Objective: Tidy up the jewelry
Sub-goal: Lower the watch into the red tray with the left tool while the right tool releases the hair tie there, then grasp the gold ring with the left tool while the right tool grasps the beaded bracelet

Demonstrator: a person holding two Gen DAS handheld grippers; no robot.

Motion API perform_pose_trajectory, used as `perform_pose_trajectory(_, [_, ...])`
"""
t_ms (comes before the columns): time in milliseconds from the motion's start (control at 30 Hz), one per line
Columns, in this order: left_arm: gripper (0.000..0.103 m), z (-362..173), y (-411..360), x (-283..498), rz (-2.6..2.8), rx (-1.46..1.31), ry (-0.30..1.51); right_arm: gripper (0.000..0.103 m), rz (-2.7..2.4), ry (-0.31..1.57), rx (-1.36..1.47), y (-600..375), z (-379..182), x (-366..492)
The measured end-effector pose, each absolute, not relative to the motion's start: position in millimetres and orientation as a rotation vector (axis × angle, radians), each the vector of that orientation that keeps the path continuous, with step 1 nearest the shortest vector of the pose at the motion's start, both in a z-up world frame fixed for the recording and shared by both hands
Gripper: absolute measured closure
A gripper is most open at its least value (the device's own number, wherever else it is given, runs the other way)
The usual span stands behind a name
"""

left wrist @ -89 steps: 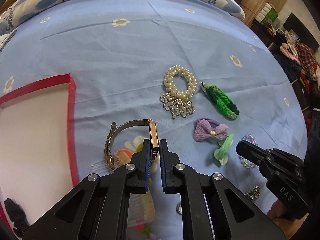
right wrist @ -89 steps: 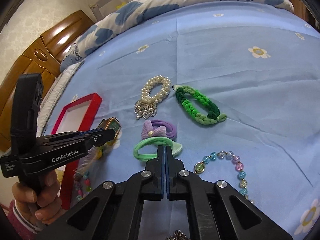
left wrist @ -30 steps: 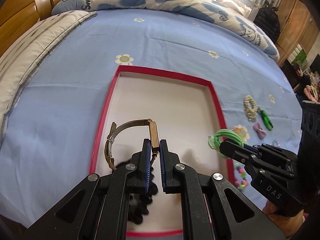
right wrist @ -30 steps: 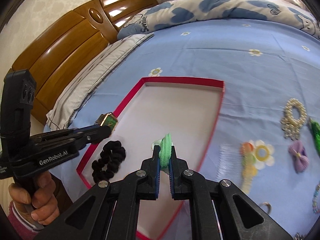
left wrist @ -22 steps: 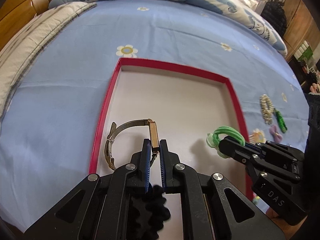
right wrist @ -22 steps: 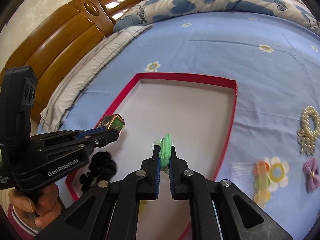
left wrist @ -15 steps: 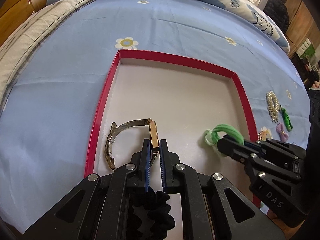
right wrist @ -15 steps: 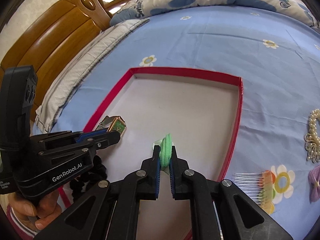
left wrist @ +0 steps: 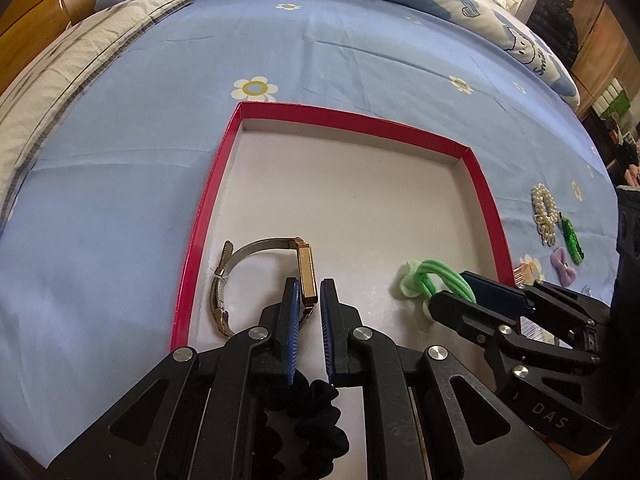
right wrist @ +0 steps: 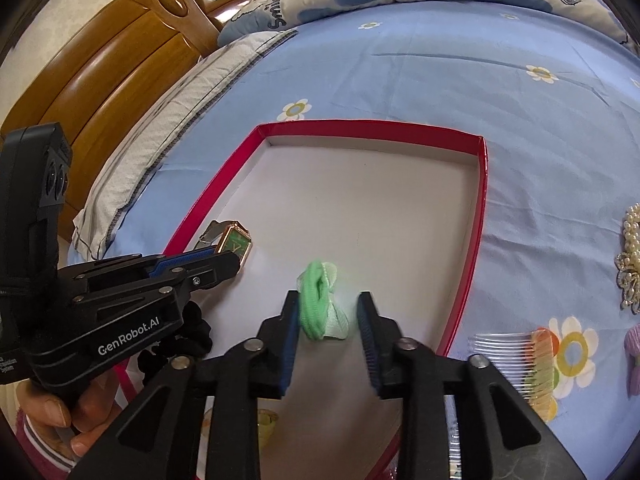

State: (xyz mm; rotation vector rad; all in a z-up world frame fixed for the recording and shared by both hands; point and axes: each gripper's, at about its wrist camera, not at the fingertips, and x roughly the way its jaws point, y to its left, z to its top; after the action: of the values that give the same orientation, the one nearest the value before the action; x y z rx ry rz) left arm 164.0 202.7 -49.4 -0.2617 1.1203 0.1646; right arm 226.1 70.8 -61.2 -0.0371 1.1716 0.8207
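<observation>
A red-rimmed box (left wrist: 344,116) with a white floor lies on the blue bedsheet. My left gripper (left wrist: 307,300) holds a gold watch (left wrist: 307,276) with a mesh strap low over the box's left part; the jaws stand slightly apart around the case. The watch's green face shows in the right wrist view (right wrist: 235,243). My right gripper (right wrist: 329,312) is open, its jaws on either side of a green hair tie (right wrist: 320,312) that rests on the box floor; it also shows in the left wrist view (left wrist: 432,280).
A black scrunchie (left wrist: 308,424) lies in the box's near part. Right of the box on the sheet lie a pearl bracelet (left wrist: 545,216), a green braided band (left wrist: 571,240), a purple bow (left wrist: 563,268) and a clear comb (right wrist: 508,356). A wooden headboard (right wrist: 120,56) stands at left.
Both grippers moved down and forward over the box. My right gripper opened and let go of the green hair tie. The left jaws have loosened a little around the watch.
</observation>
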Motion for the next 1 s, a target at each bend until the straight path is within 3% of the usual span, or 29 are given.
perform_pose_trajectory(367, [0.082,-26.2,199.2,141.6,0.175,-0.267,1.08,0.066,0.821,1.126,0.006,48.6,-36.2,214.3])
perform_pose_trajectory(1000, [0.081,10.0,144.3,106.5,0.076,-0.315,1.025,0.063,0.715,1.079,0.106,-53.7,-3.7,181.9])
